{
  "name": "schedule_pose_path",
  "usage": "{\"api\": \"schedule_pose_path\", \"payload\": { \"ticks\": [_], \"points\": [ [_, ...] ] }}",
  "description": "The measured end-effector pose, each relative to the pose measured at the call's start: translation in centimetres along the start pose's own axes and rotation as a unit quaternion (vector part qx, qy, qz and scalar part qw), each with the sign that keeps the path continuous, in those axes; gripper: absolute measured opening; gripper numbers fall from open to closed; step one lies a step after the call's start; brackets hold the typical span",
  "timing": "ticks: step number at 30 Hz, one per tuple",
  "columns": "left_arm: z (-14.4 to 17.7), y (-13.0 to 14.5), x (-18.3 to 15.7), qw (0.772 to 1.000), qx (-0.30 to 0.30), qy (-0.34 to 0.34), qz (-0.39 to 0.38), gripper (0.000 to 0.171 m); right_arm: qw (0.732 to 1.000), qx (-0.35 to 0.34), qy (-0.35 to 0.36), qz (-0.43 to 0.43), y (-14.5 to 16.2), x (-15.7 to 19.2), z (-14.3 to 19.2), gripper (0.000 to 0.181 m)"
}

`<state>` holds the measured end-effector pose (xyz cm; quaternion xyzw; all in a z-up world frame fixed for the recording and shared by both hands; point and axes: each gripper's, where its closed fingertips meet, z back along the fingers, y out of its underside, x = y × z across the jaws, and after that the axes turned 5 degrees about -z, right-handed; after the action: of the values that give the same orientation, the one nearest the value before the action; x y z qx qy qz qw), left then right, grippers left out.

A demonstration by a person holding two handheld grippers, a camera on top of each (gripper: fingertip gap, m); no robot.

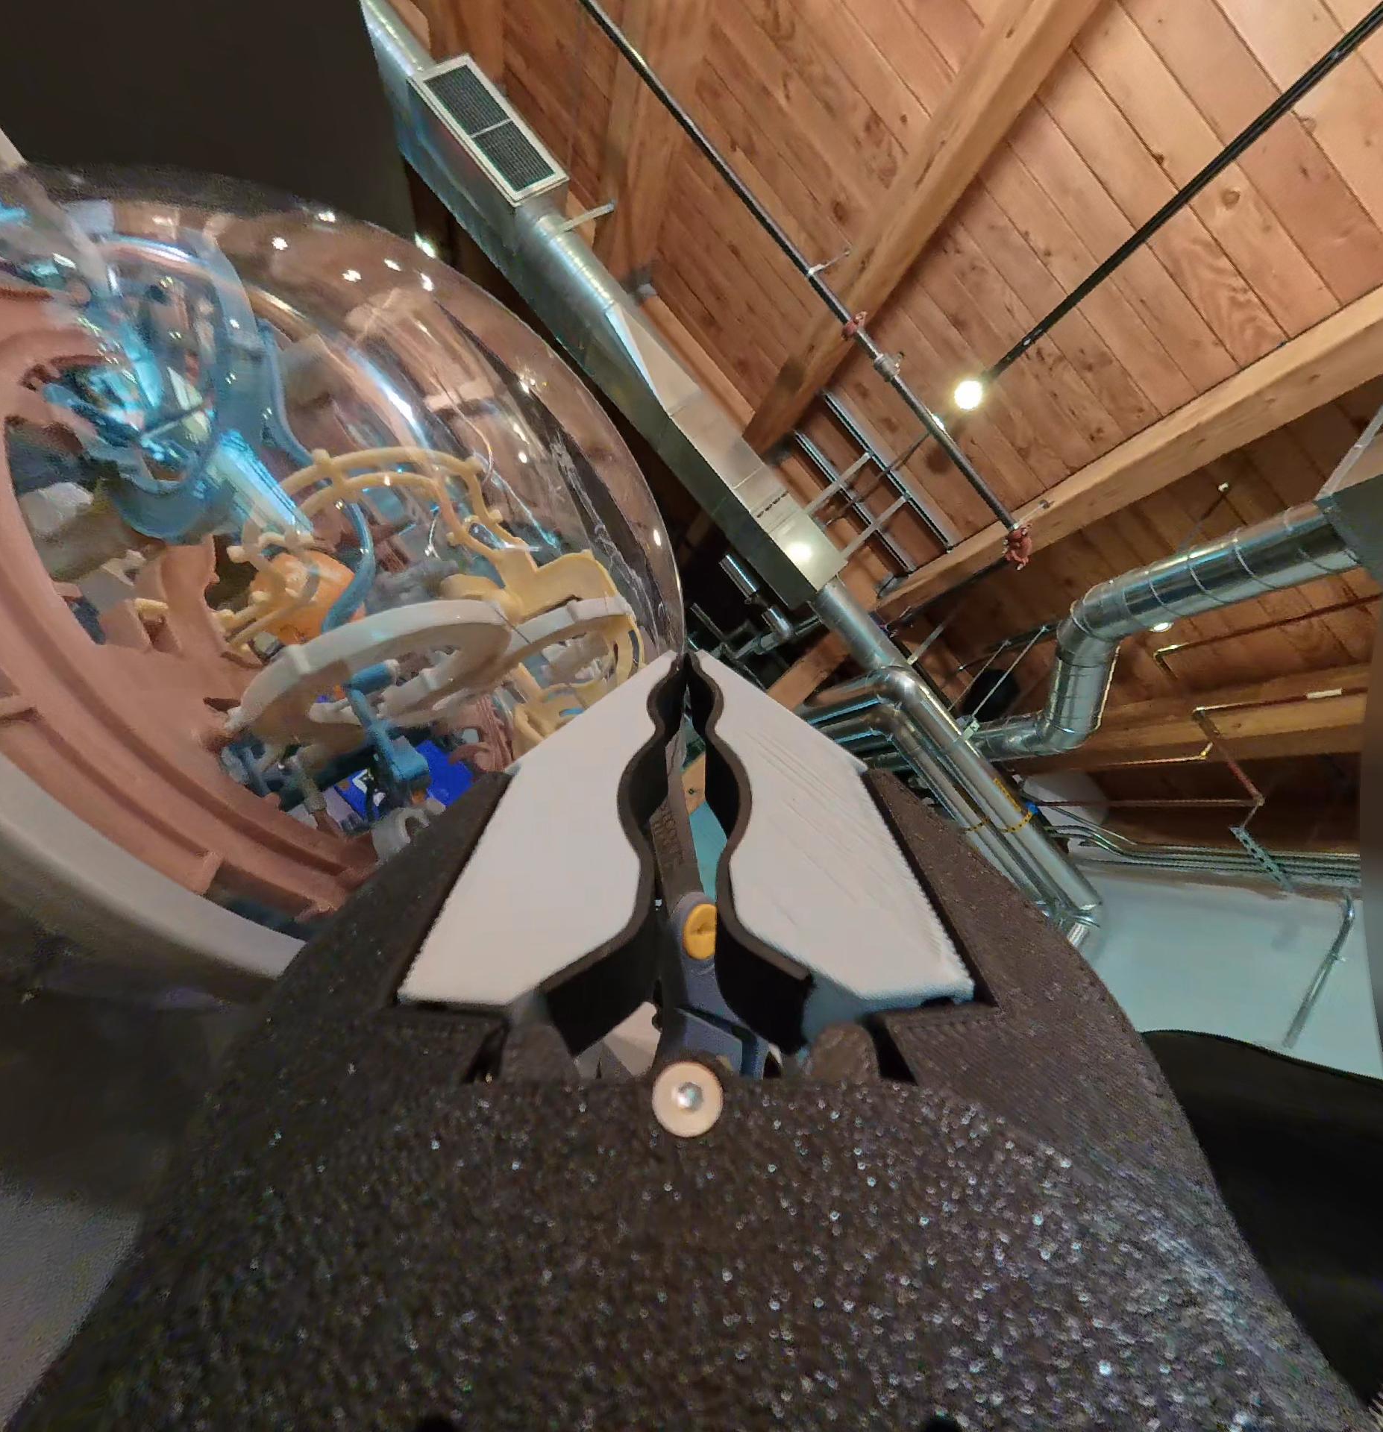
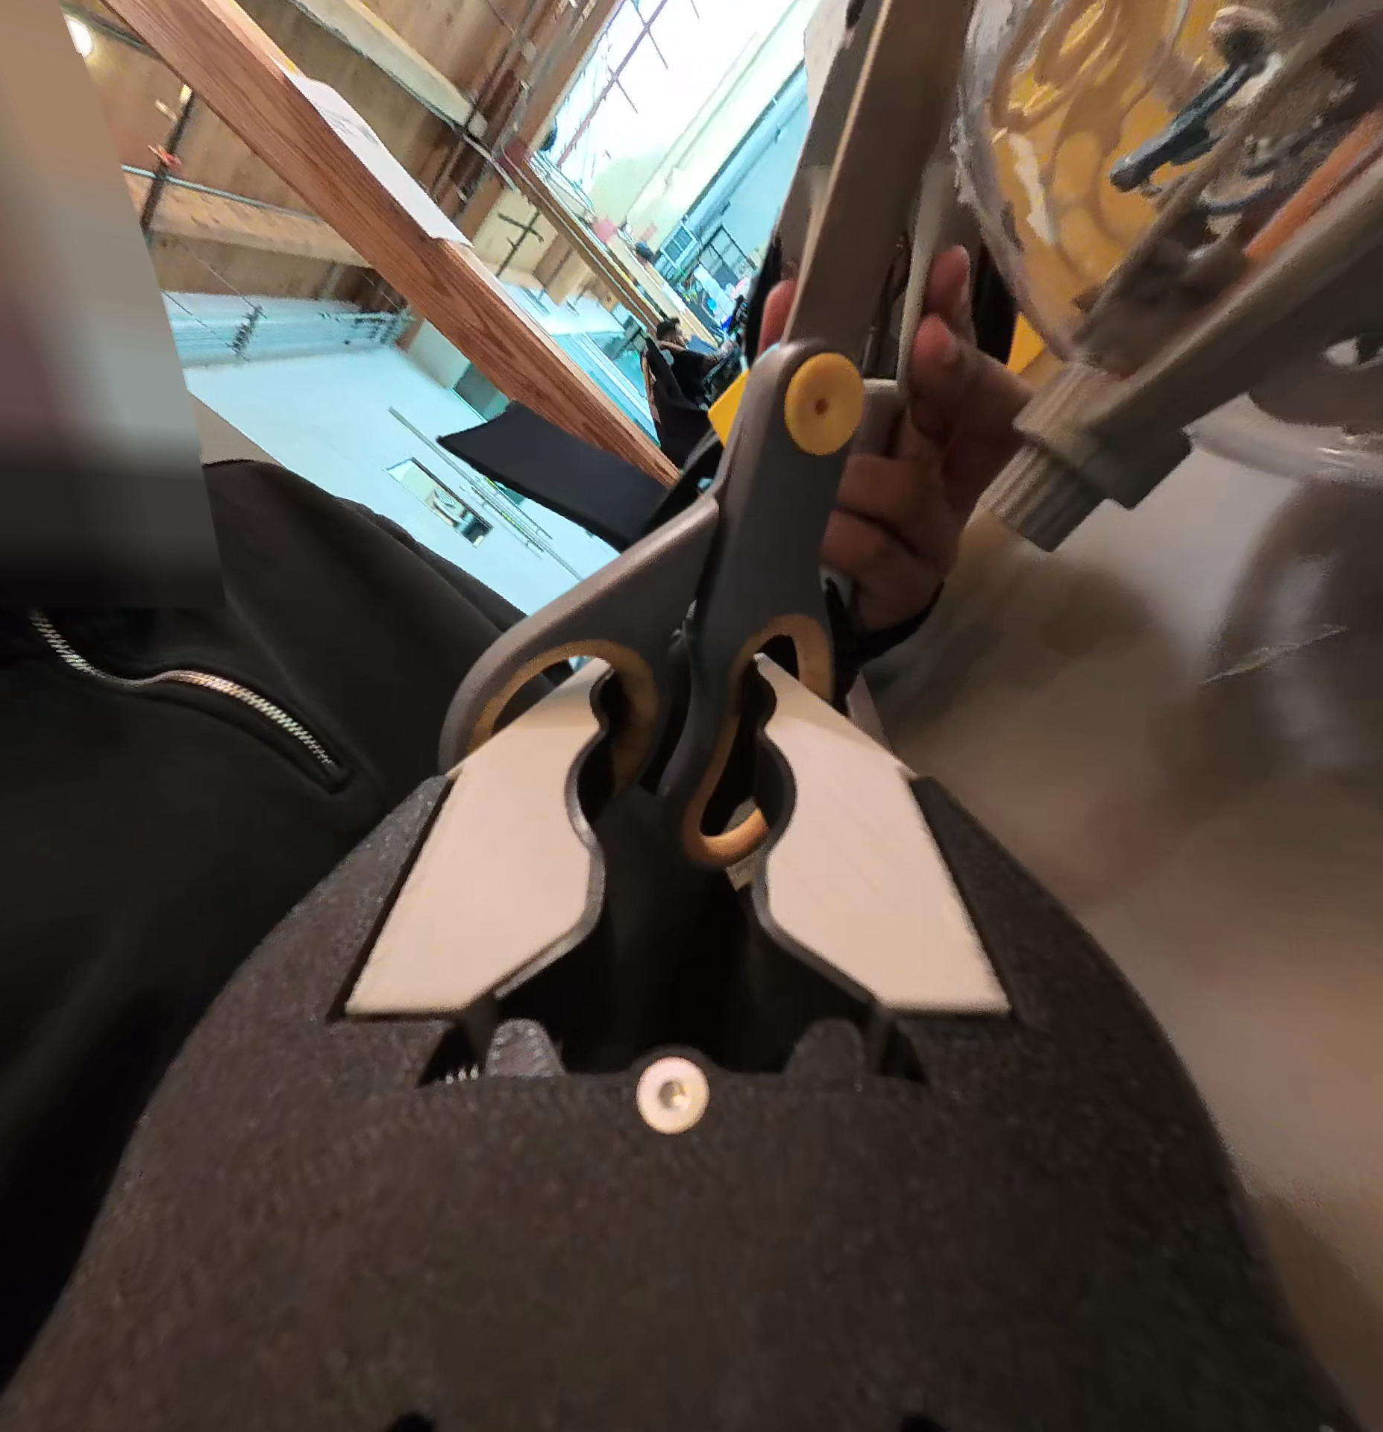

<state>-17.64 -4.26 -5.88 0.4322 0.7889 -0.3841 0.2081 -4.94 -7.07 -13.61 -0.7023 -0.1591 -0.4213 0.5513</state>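
A pair of grey scissors with a yellow pivot (image 2: 824, 403) is held between my two grippers. My left gripper (image 1: 687, 659) is shut on the scissors' closed blades (image 1: 677, 821), which run edge-on between its pads, with the pivot (image 1: 700, 926) deep in the gap. In the right wrist view this gripper (image 2: 851, 170) shows at the top, held by a hand (image 2: 905, 480). My right gripper (image 2: 677, 674) has one fingertip through each yellow-lined handle loop (image 2: 518, 682) and is shut on the inner handle parts between its pads.
A large clear sphere with a coloured maze inside (image 1: 324, 504) sits close on the left of the left gripper and shows at the top right in the right wrist view (image 2: 1177, 155). A person's dark zipped jacket (image 2: 169, 736) is at the left. Wooden ceiling and metal ducts (image 1: 1138, 604) are above. The gap from one gripper's tips to the other's is roughly 15 cm.
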Motion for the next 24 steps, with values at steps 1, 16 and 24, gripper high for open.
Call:
{"api": "schedule_pose_path", "payload": {
  "ticks": [1,16,24],
  "points": [
    [0.0,0.2,0.0,1.000,0.004,0.003,-0.001,0.000,1.000,-0.004,-0.007,-0.002,0.0,0.2,0.1,0.028],
    [0.5,0.8,-0.1,0.998,0.010,0.044,-0.038,0.000,0.998,-0.058,-0.025,0.015,0.3,-1.6,1.4,0.028],
    [0.5,1.0,-0.1,0.998,0.020,0.041,-0.041,0.000,0.991,-0.123,-0.003,0.044,-0.7,-2.1,3.4,0.027]
  ]
}}
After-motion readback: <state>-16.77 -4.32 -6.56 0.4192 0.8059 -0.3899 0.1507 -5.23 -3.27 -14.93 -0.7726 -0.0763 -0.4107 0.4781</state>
